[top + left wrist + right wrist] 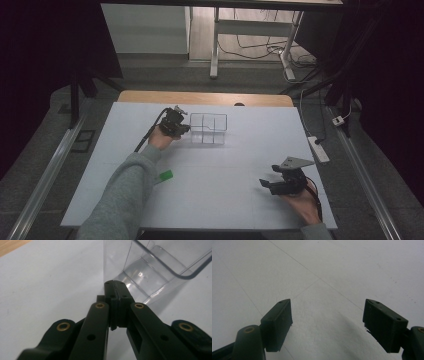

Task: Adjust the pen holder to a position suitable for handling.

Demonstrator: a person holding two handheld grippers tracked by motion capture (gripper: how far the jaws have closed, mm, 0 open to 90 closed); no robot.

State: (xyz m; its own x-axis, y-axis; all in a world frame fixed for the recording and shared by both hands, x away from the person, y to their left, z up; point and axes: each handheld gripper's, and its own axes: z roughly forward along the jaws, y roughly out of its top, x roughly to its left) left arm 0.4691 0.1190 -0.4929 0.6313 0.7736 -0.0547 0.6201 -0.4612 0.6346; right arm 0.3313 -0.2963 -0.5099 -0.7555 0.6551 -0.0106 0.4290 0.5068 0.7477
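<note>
Clear plastic organizer [209,128] rests on white table [240,200], left hand-held gripper [183,127] beside it.

Lying on the white table [225,170] near its left edge: a small green tag [165,176]. Beyond the table's far right corner, on the floor: a white power strip [318,148].

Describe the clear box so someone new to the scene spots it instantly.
Start at the white table and look toward its far edge, just left of centre. The clear box sits there, right beside the left hand-held gripper, whose closed jaws meet its near wall. It is see-through plastic with inner dividers, unlike the small green piece nearer the person.
</note>
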